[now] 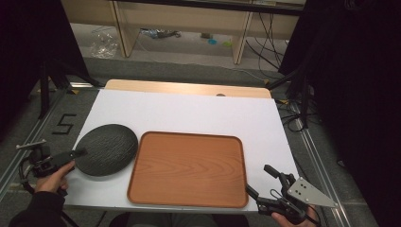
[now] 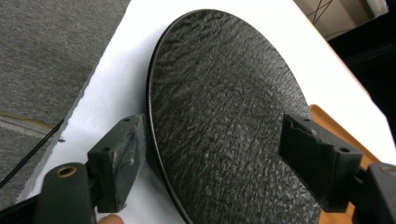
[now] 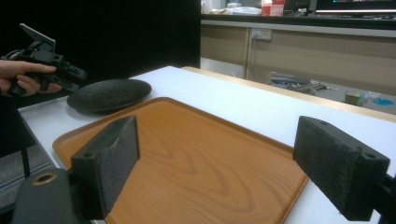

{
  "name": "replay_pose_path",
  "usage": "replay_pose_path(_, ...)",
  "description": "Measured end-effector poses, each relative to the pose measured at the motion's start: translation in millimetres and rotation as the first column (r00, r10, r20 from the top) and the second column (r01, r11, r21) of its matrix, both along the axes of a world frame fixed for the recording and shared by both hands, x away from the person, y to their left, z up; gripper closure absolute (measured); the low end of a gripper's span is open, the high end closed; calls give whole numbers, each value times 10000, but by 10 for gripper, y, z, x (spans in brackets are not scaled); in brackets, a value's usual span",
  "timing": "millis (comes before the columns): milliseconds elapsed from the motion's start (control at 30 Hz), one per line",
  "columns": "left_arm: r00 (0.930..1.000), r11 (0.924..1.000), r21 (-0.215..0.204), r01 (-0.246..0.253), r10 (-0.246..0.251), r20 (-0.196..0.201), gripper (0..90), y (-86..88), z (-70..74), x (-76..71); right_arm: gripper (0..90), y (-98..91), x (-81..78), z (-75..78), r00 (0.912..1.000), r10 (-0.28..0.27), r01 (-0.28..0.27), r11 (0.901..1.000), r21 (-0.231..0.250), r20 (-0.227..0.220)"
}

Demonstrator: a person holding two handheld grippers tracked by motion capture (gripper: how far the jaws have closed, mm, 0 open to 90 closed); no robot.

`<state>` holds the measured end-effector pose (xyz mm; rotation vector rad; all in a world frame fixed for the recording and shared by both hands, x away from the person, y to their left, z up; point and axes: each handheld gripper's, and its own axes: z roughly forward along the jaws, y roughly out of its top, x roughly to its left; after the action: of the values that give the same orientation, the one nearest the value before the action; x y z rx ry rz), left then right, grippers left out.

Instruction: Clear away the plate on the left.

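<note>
Round black plate with rough textured surface (image 1: 106, 149) lies flat on white bench top (image 1: 189, 113), touching left edge of empty rectangular wooden tray with rounded corners (image 1: 188, 169).

Legible marking, one item: numeral "5" (image 1: 64, 124), formed in black angular strokes on the grey floor strip left of the white-topped table (image 1: 198, 113), near its far left corner. Remaining surfaces unmarked or unreadable.

Wooden tray (image 1: 189, 169) central on white table (image 1: 198, 113); black textured plate (image 1: 106, 149) touching tray's left edge; left gripper (image 1: 79, 152) at plate's rim; right gripper (image 1: 261, 182), jaws apart, off tray's right corner.
</note>
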<state>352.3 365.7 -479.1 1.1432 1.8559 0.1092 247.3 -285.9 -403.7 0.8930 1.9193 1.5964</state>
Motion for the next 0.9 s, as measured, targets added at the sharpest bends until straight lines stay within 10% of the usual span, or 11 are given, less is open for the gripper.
replay_pose_path(400, 9970, 9974, -701, 178, -229, -733, 301, -41, -106, 30, 158, 1, 1, -1, 10000, -50, 50, 9999, -108, 0)
replay_pose_path(533, 9978, 9797, -1991, -251, 123, -653, 348, 21, -185, -2, 159, -5, -6, 5, 10000, -39, 38, 9998, -213, -59)
replay_pose_path(900, 9961, 9639, -2586, -631, 450, -754, 486, 48, -274, -40, 160, -4, -8, 8, 9999, 21, -25, 9995, -316, -125)
